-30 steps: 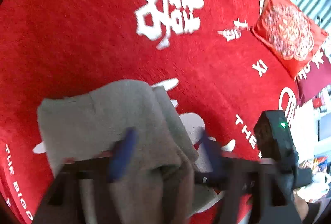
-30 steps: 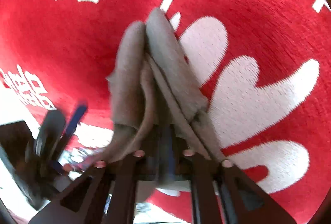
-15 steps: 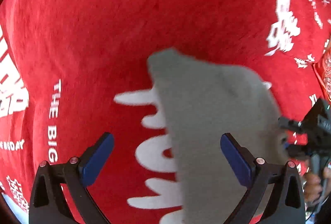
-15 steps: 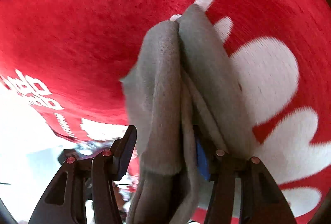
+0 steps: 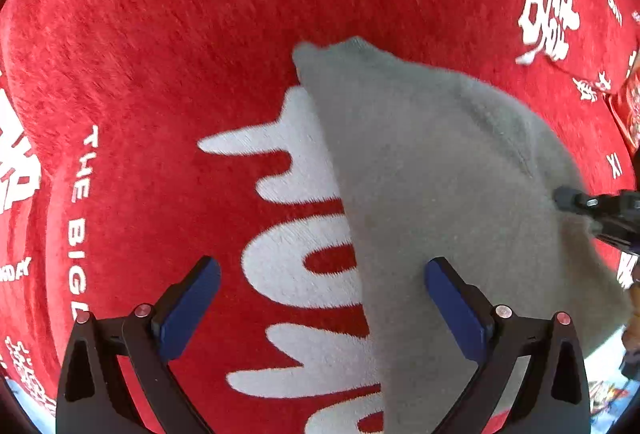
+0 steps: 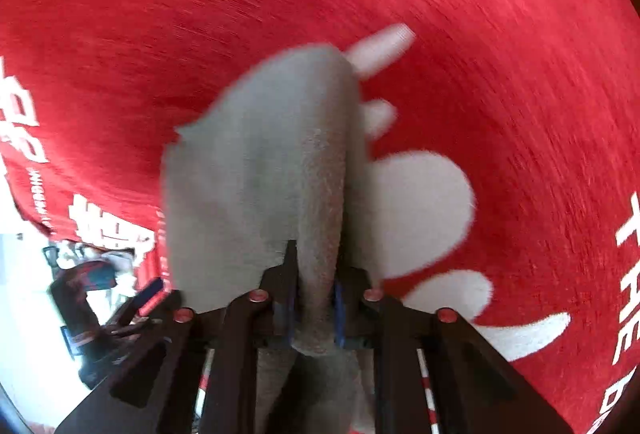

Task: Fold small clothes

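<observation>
A small grey fleece garment (image 5: pixel 440 173) hangs over the red blanket (image 5: pixel 180 53), held up by one end. My left gripper (image 5: pixel 318 298) is open and empty, its blue pads spread wide; the cloth's edge hangs between them without being pinched. My right gripper (image 6: pixel 312 298) is shut on the grey garment (image 6: pixel 272 161), which is bunched between its pads and drapes forward. The right gripper's tip also shows at the right edge of the left wrist view (image 5: pixel 592 205), pinching the cloth there.
The red blanket (image 6: pixel 500 53) with white lettering and shapes covers the whole surface. A red patterned cushion (image 5: pixel 630 105) lies at the far right edge. Beyond the blanket's edge, the room floor and clutter (image 6: pixel 88 274) show in the right wrist view.
My left gripper has let go of the garment and opened wide. My right gripper keeps its hold and the cloth now hangs flatter from it.
</observation>
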The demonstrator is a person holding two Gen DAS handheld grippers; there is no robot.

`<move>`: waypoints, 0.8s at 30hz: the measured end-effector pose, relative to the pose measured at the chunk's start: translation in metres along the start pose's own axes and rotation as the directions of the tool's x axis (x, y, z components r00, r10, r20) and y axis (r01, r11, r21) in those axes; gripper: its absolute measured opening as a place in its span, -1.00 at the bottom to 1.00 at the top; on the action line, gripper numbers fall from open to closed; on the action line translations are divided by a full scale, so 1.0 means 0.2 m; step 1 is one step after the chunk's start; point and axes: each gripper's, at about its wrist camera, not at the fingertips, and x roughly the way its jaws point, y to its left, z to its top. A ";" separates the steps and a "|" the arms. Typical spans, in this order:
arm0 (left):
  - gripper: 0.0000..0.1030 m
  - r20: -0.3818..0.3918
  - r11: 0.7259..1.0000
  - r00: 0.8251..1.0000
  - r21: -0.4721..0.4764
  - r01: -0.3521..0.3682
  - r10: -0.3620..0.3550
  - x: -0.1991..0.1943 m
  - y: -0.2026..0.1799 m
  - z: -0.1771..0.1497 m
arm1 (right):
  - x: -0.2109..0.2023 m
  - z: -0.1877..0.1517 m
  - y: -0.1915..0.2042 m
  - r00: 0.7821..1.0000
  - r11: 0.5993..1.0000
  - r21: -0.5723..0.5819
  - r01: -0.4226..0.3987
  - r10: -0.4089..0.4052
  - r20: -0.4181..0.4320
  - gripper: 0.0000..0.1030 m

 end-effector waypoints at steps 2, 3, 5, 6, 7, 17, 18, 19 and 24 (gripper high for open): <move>1.00 0.001 1.000 1.000 -0.004 0.001 -0.001 -0.01 0.00 -0.01 | -0.03 -0.01 0.00 1.000 1.000 0.010 0.011 -0.011 0.014 -0.38; 1.00 0.000 1.000 1.000 -0.007 0.000 0.000 -0.01 0.01 -0.01 | -0.05 -0.02 0.01 0.999 0.999 0.005 0.036 -0.036 0.020 -0.35; 1.00 -0.004 1.000 1.000 -0.005 -0.009 0.009 -0.04 0.02 -0.02 | -0.11 -0.06 0.04 0.994 0.995 -0.020 0.102 -0.102 0.032 -0.20; 1.00 -0.006 1.000 1.000 0.000 -0.015 0.015 -0.05 0.03 -0.02 | -0.13 -0.08 0.05 0.993 0.993 -0.031 0.116 -0.115 0.037 -0.20; 1.00 -0.008 1.000 1.000 0.005 -0.019 0.019 -0.06 0.03 -0.02 | -0.18 -0.11 0.07 0.992 0.992 -0.052 0.116 -0.113 0.052 -0.20; 1.00 -0.070 0.995 0.998 0.104 0.004 0.004 -0.03 -0.05 -0.22 | -0.24 -0.44 0.14 0.983 0.973 -0.143 0.183 -0.182 0.023 -0.85; 1.00 -0.082 0.992 0.996 0.125 -0.007 0.017 -0.01 -0.06 -0.25 | -0.21 -0.46 0.12 0.978 0.967 -0.147 0.207 -0.207 0.014 -0.86; 1.00 -0.089 0.992 0.996 0.128 -0.004 0.015 0.00 -0.06 -0.27 | -0.18 -0.48 0.10 0.967 0.955 -0.154 0.253 -0.254 0.014 -0.86; 1.00 -0.111 0.993 0.994 0.112 0.031 -0.019 0.00 -0.04 -0.33 | -0.11 -0.52 0.01 0.956 0.946 -0.137 0.293 -0.292 0.030 -0.84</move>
